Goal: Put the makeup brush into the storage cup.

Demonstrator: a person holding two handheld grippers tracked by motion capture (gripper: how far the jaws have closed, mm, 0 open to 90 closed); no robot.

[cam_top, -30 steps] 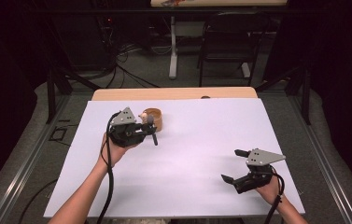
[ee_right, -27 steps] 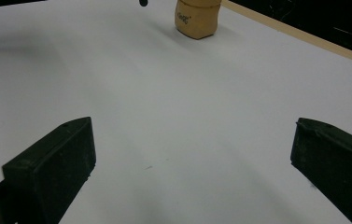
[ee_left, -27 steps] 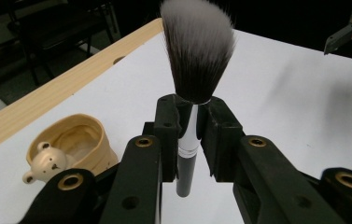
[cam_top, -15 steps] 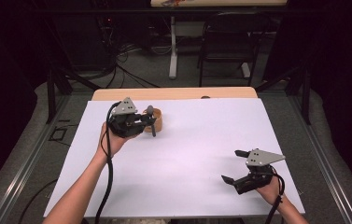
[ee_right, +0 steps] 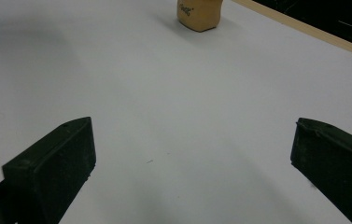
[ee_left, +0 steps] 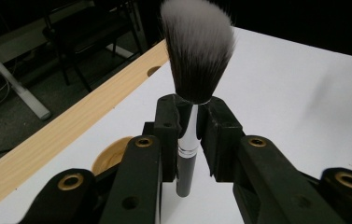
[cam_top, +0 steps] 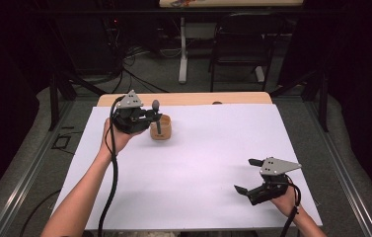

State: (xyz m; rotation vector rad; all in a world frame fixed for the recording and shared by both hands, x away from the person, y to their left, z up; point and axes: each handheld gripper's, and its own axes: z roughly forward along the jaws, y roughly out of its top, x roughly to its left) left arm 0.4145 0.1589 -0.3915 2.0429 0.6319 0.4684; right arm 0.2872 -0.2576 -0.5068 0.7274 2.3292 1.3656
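My left gripper (cam_top: 146, 117) was clamped tight on the makeup brush (ee_left: 196, 60) at its silver ferrule, bristles up, handle pointing down. Brush's long axis stood near upright, its lower end over the wooden cup (cam_top: 160, 130), which sat on the white table cover (cam_top: 213, 163) just beside and below my left gripper, at the far left. Left was far nearer; my right gripper (cam_top: 253, 177) rested well apart near the front right, jaws wide, nothing in them. Against the earlier frames, brush and left gripper had risen and the brush had tipped upright; right unchanged.
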